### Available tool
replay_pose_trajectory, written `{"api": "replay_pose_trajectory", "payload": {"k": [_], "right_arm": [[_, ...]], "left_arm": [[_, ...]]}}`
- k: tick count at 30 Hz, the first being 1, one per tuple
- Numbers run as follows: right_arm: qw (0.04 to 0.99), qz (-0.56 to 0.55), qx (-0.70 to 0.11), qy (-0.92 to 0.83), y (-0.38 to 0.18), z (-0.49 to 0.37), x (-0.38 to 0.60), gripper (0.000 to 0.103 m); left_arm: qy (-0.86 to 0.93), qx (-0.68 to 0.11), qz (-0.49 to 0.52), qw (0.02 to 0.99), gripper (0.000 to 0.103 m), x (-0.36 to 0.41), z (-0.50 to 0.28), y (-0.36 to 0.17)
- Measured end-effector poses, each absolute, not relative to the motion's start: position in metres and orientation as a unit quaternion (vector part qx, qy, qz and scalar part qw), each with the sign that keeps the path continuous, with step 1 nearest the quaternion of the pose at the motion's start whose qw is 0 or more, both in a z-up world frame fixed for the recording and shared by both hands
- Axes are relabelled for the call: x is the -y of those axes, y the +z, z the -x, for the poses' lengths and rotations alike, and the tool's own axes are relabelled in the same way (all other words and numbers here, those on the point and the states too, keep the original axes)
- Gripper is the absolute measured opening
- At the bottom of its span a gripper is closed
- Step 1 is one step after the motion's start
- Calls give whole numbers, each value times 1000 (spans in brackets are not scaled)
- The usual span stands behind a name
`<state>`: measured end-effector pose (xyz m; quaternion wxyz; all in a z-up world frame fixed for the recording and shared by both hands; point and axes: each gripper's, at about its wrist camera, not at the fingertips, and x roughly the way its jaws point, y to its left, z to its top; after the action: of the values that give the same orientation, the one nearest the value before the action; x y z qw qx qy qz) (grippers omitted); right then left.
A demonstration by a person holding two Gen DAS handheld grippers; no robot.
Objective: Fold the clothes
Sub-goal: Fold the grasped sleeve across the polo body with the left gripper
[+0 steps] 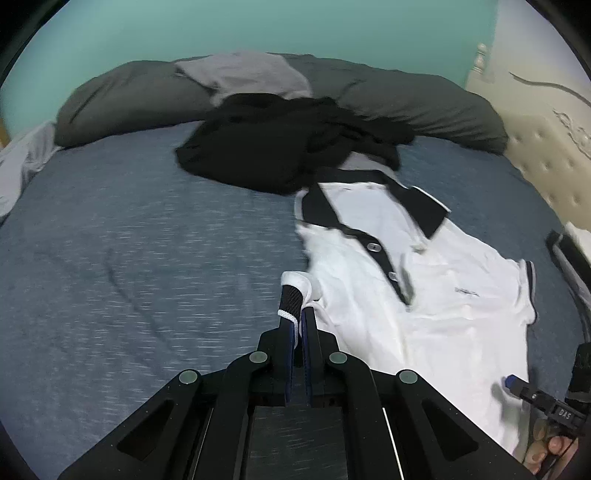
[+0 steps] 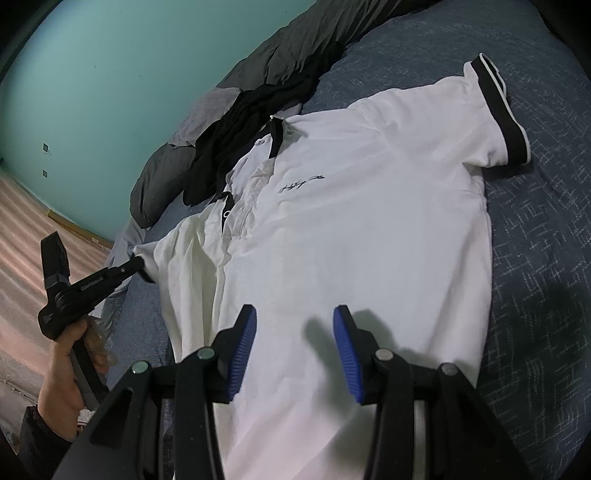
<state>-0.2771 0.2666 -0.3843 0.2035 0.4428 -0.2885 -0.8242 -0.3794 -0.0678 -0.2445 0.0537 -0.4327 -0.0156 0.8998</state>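
A bedroom in a home: a bed (image 1: 129,229) under a blue-grey sheet, dark grey pillows (image 1: 406,99) along its far edge against a teal wall (image 1: 258,26), a cream tufted headboard (image 1: 546,155) beside them, clothes (image 1: 288,144) heaped on the bed.

A blue-grey bed (image 1: 129,229) carries a white polo shirt (image 2: 351,221), black clothes (image 1: 280,147) and, seemingly, dark pillows (image 1: 424,107).

Matt white cloth polo shirt (image 2: 351,229) on heathered blue bedsheet (image 1: 147,240).
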Motion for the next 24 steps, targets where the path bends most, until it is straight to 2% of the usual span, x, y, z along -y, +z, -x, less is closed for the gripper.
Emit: {"api": "replay_pose_trajectory", "payload": {"k": [7, 12, 24], "right_arm": [[205, -443, 288, -824, -385, 277, -265, 44], [205, -443, 288, -824, -385, 276, -264, 44], [207, -445, 284, -824, -386, 277, -262, 44]], "left_arm": [[906, 6, 424, 2, 4, 107, 372, -225], [899, 12, 437, -30, 4, 133, 365, -233], [860, 97, 500, -12, 4, 151, 365, -312]]}}
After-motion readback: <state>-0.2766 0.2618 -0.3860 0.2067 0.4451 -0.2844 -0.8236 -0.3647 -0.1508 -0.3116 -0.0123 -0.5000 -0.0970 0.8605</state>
